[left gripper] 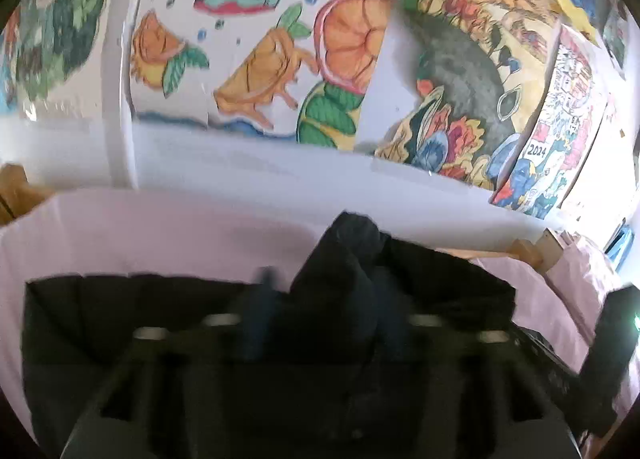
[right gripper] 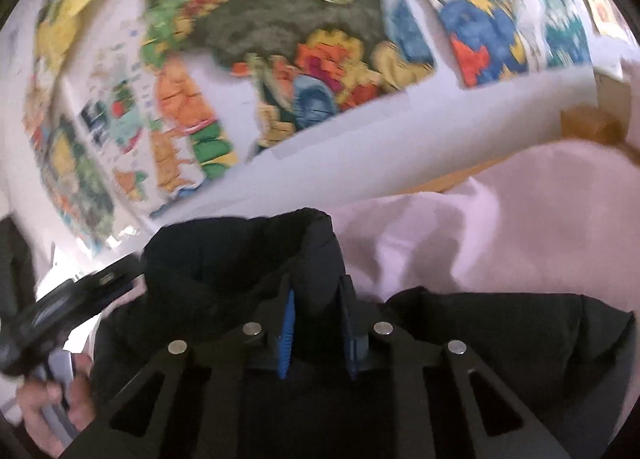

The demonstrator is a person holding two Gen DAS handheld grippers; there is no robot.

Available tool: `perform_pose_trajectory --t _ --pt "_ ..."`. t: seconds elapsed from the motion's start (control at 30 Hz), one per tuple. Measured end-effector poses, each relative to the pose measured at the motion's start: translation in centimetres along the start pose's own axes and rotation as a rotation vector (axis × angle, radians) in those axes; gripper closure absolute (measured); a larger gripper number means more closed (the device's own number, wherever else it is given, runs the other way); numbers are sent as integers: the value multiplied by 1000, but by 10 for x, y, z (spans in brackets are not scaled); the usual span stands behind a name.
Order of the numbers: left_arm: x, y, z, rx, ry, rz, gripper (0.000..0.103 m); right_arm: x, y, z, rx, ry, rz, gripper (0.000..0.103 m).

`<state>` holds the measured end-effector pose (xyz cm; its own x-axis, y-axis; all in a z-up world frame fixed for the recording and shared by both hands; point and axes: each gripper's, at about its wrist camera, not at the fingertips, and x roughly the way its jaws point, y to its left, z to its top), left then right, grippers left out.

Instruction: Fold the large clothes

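Note:
A black padded jacket (left gripper: 120,323) lies on a pale pink sheet (left gripper: 160,227). In the left wrist view my left gripper (left gripper: 320,299) has its blue-padded fingers (left gripper: 260,311) closed on a raised fold of the jacket (left gripper: 352,251). In the right wrist view my right gripper (right gripper: 318,307) pinches a bunched puffy fold of the same jacket (right gripper: 248,259) between its blue pads (right gripper: 287,331). The jacket spreads right over the sheet (right gripper: 500,243). The left gripper (right gripper: 68,307) and the hand holding it show at the left edge.
A white wall covered with colourful paintings (left gripper: 352,51) stands close behind the bed. Wooden bed-frame corners (left gripper: 16,187) (right gripper: 592,127) show at the edges. The right gripper's body (left gripper: 616,343) shows at the right edge of the left wrist view.

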<state>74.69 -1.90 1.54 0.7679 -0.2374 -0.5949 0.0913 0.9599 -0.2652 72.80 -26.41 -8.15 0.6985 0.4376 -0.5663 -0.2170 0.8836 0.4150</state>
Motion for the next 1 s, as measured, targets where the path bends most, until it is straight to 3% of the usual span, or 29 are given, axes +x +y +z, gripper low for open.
perform_pose_trajectory --t 0.1,0.27,0.4,0.6,0.8,1.0 --pt "-10 5 -2 -38 -12 -16 100 -18 20 -7 -120 -15 -6 85" --pt "-58 14 -15 -82 -68 -24 102 -57 36 -15 -198 -40 9 86" --pt "-112 15 -40 -43 -118 -43 102 -91 41 -27 -237 -45 19 86" --pt "-149 22 -78 -53 -122 -71 102 -125 46 -54 -327 -19 -2 86" --pt "-145 29 -109 -33 -119 -66 103 -124 43 -83 -357 29 -31 86" --pt "-109 55 -132 -62 -68 -19 103 -117 42 -101 -389 72 -31 83"
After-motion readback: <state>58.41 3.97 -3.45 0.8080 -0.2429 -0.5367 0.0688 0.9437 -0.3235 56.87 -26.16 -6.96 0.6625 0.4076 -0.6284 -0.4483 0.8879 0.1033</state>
